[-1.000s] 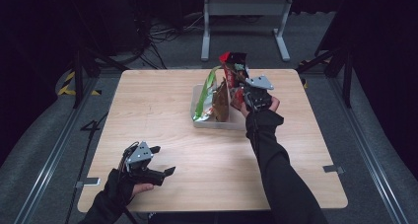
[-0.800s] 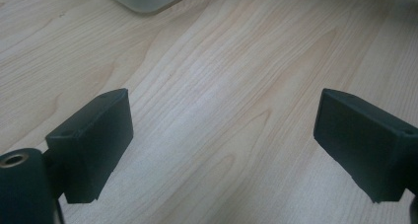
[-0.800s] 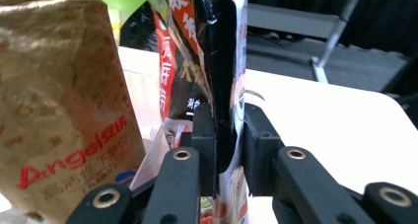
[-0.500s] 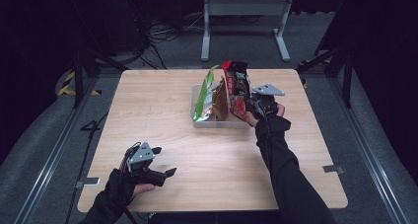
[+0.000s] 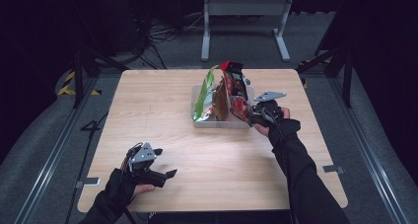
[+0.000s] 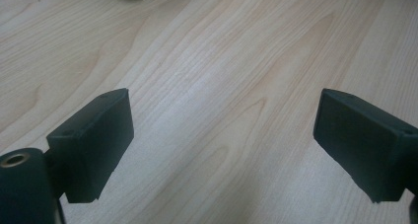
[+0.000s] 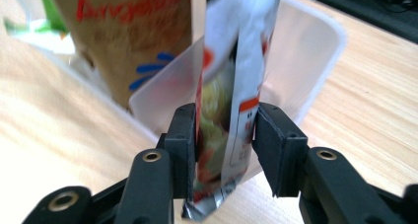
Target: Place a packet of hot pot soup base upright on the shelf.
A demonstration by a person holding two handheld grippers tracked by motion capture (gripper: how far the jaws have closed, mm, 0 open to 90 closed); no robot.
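Red bag (image 5: pixel 235 93) is pinched near its lower edge by the right gripper (image 7: pixel 224 147), jaws closed on it, at the near right corner of the bin (image 5: pixel 217 123). Whether it is going in or coming out cannot be told; most of it stands above the rim. Brown bag (image 7: pixel 123 31) and green bag (image 5: pixel 203 93) are seated inside. Left gripper (image 6: pixel 222 150) is parked wide open, nothing held, over the table (image 5: pixel 148 100). Next move needs clearance from the bin wall.

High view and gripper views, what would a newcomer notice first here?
Probably the glossy red snack bag, pinched at its lower end by the right gripper at the right side of the translucent plastic bin. A green bag and a brown bag stand inside it, while the left gripper rests open near the wooden table's front-left corner.
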